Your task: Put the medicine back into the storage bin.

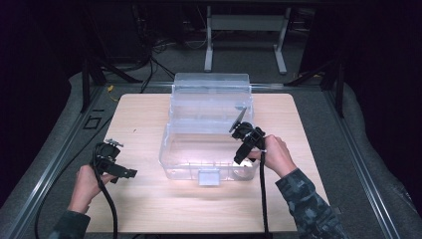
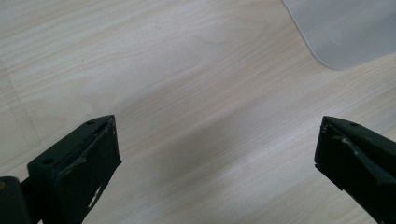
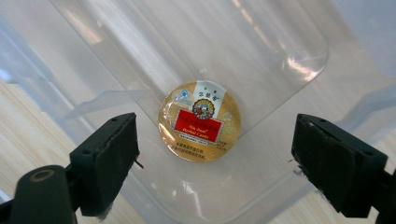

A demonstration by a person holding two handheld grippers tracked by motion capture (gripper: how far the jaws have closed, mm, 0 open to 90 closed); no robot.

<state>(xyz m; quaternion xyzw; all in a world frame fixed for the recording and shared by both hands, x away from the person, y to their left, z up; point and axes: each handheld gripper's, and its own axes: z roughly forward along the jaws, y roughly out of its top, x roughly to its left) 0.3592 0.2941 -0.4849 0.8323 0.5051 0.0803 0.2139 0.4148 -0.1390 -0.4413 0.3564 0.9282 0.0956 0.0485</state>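
Note:
A clear plastic box point(image 1: 209, 149) stands in the middle of the wooden table point(image 1: 149, 199), its lid point(image 1: 211, 94) tipped up at the back. On the box floor lies a round gold tin point(image 3: 200, 122) with a red label, flat and face up. My right gripper point(image 3: 215, 125) hangs over the box's right part point(image 1: 242, 158), pointing down at the tin. Its jaws stand wide on either side of the tin and do not touch it. My left gripper point(image 1: 121, 160) rests low at the table's left, open over bare wood point(image 2: 218, 123), with nothing between its jaws.
A rounded corner of the clear box point(image 2: 336, 32) shows in the left gripper view. Bare wood lies in front of the box and to both sides. Beyond the table's far edge are a white metal frame point(image 1: 244, 30) and cables point(image 1: 144, 64) on the grey floor.

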